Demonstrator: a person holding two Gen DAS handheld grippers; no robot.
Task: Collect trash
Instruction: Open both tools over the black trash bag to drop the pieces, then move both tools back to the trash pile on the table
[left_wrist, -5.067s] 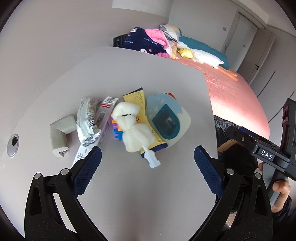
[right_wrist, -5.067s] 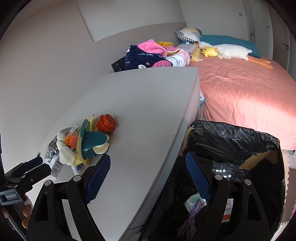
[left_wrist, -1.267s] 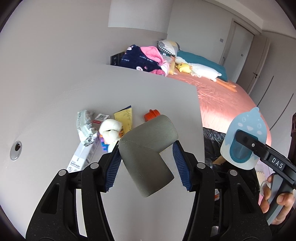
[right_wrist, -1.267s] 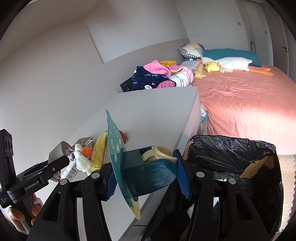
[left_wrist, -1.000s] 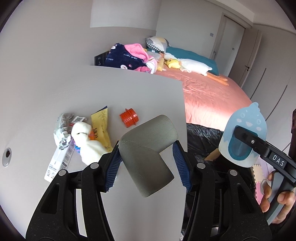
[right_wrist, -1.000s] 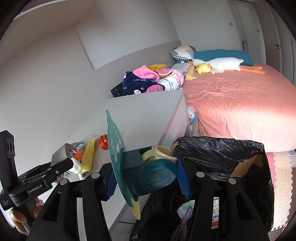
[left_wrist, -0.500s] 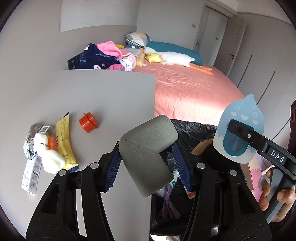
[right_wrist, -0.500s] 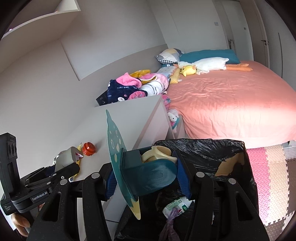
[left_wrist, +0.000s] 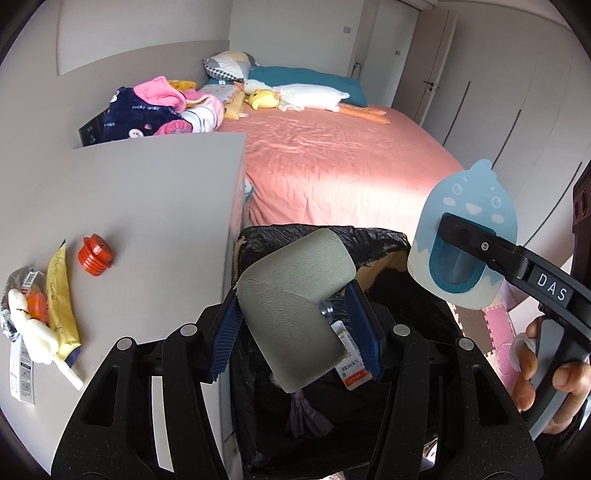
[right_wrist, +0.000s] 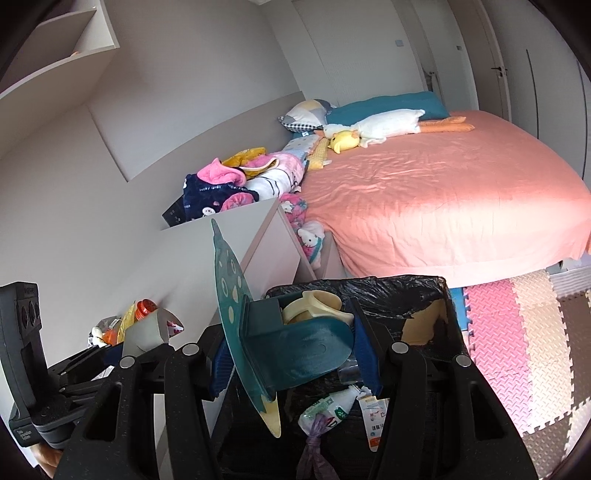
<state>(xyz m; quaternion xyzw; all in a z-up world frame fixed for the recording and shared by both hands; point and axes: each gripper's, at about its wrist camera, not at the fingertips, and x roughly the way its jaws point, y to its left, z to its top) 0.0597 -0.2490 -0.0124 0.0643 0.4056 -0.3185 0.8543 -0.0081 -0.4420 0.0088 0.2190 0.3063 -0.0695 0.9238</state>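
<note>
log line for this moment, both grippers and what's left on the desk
left gripper: shut on grey foam corner | right gripper: shut on blue card holder | both above black bin bag | desk: orange cap, yellow packet

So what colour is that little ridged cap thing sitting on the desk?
The ridged cap is bright orange-red. It shows best in the left wrist view, lying on the grey desk.

Bed: beyond the tongs, pink sheet.
Plush goose: at bed head.
Floor mat: right of tongs, foam tiles.
</note>
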